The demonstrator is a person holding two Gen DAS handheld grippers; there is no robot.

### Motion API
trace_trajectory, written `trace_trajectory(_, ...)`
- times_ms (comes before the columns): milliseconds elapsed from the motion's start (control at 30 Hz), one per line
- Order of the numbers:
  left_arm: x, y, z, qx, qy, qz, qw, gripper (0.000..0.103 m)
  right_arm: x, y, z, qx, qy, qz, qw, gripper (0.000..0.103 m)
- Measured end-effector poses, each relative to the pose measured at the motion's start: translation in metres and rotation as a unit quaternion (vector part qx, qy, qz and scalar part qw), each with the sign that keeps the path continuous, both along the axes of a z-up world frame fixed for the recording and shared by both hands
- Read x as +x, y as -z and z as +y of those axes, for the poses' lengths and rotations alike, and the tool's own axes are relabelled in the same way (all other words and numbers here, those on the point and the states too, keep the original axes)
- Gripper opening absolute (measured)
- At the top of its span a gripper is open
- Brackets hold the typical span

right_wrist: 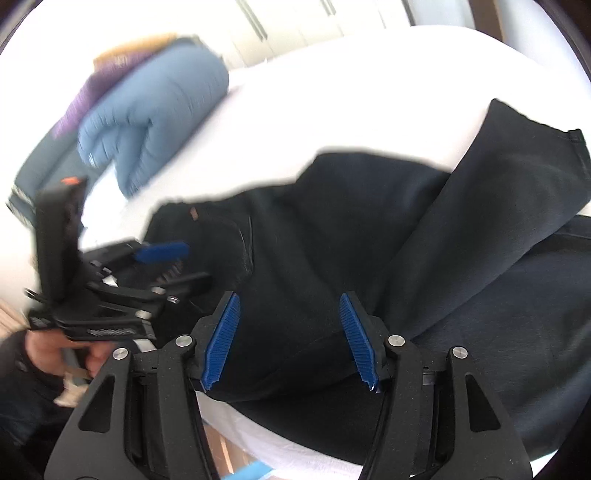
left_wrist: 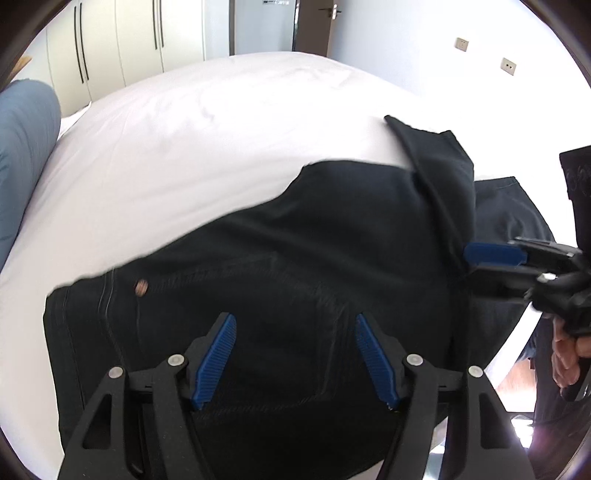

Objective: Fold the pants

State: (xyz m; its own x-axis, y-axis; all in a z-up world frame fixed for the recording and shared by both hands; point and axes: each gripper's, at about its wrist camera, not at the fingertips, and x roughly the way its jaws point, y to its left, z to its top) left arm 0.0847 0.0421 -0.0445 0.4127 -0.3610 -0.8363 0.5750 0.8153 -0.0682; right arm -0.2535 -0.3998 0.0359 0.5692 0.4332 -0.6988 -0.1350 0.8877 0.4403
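You held both jaws apart and empty, left gripper (left_wrist: pixel 295 354) and right gripper (right_wrist: pixel 290 338) hovering over the black jeans (left_wrist: pixel 280 266) on the white bed (left_wrist: pixel 192 133); a leg lay folded across, and next, seemingly, you needed a fresh grasp.

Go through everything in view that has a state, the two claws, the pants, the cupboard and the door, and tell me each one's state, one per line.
left claw: open, nothing between the pads, over the waist end of the pants.
right claw: open, holding nothing.
black pants: lying on the white bed, partly folded, one leg laid back across them.
blue garment: bunched up on the bed.
wardrobe doors: closed.
room door: cannot tell.
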Motion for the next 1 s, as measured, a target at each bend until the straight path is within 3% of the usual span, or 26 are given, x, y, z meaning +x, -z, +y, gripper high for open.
trace_trajectory(67,0.008,0.003,-0.017,0.005,0.008,0.006,0.9999,0.069,0.004,-0.023,-0.029,0.013,0.033,-0.031,0.999,0.056)
trace_trajectory(167,0.021,0.017,-0.043,0.021,0.009,0.029,0.9993,0.069,0.028,-0.050,-0.082,-0.001,0.102,-0.038,0.994,0.061)
trace_trajectory(267,0.031,0.030,-0.061,0.022,0.004,0.047,0.9986,0.069,0.072,-0.061,-0.138,-0.034,0.158,0.002,0.987,0.061)
trace_trajectory(400,0.038,0.029,-0.072,-0.007,0.006,0.052,0.9986,0.069,0.142,-0.060,-0.181,-0.076,0.179,0.062,0.979,0.061)
trace_trajectory(500,0.047,0.045,-0.079,-0.003,-0.005,0.072,0.9974,0.069,0.196,-0.049,-0.185,-0.109,0.190,0.087,0.972,0.061)
trace_trajectory(667,0.042,0.054,-0.081,-0.005,-0.002,0.059,0.9982,0.070,0.246,-0.007,-0.193,-0.163,0.213,0.154,0.951,0.061)
trace_trajectory(867,0.037,0.055,-0.065,-0.019,-0.001,0.054,0.9983,0.070,0.278,0.034,-0.191,-0.211,0.234,0.223,0.923,0.061)
trace_trajectory(1000,0.037,0.056,-0.062,-0.022,-0.001,0.052,0.9984,0.070,0.285,0.038,-0.195,-0.213,0.248,0.228,0.917,0.060)
